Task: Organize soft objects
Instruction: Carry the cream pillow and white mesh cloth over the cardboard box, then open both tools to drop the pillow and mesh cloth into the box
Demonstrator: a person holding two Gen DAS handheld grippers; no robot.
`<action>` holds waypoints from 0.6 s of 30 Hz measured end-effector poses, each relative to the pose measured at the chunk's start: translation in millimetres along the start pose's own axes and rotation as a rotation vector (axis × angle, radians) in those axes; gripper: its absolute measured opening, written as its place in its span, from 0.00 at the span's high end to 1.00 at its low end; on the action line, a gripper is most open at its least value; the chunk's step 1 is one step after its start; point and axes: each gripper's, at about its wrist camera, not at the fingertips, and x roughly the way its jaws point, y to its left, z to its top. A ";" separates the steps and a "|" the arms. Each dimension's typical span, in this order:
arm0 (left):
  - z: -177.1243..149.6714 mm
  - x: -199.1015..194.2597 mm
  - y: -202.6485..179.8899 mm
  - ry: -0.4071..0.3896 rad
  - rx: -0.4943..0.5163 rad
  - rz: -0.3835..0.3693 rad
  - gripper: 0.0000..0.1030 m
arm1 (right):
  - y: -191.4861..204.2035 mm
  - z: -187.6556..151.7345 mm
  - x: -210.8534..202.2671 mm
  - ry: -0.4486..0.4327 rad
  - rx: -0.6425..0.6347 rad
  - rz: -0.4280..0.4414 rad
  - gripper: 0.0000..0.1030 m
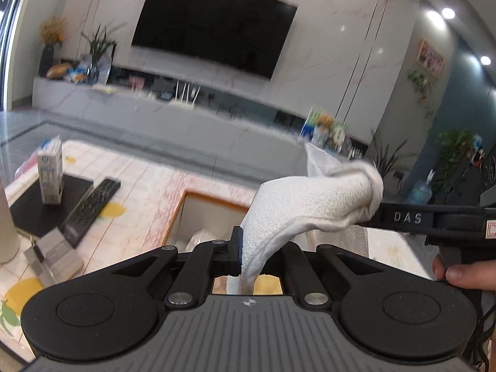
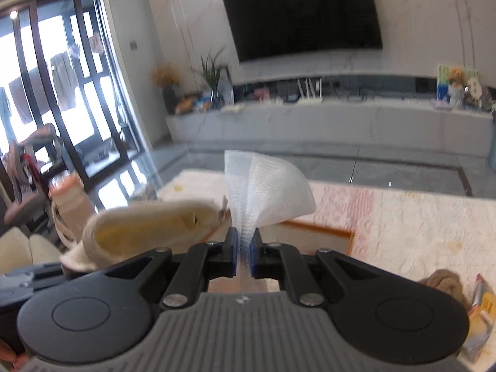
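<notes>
Left wrist view: the left gripper [image 1: 240, 248] is clamped on a white sock [image 1: 310, 204] that arches up and to its right, where the right gripper [image 1: 412, 218] pinches its far end. An open wooden box [image 1: 186, 207] lies just ahead below.

Right wrist view: the right gripper [image 2: 243, 245] pinches the sock [image 2: 266, 192]. Judging by this, stowing is not yet done.

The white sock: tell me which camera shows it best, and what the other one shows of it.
The left wrist view. There the white sock is sharp and stretches across the frame, one end in the left gripper, the other in the right gripper. The right wrist view shows the sock blurred at left, with its ribbed cuff fanning from the shut jaws.
</notes>
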 end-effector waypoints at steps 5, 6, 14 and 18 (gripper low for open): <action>-10.6 14.6 0.1 0.188 0.133 -0.053 0.95 | 3.0 -20.8 25.1 0.071 -0.023 0.006 0.95; -13.8 15.3 -0.3 0.210 0.146 -0.064 0.95 | 3.0 -25.9 26.4 0.083 -0.024 0.008 0.95; -30.0 27.2 -14.3 0.335 0.213 -0.087 0.95 | -9.1 -34.4 17.4 0.065 0.023 -0.039 0.95; -26.0 36.9 2.1 0.352 0.096 -0.195 0.95 | -4.8 -29.7 3.2 0.039 0.008 -0.041 0.95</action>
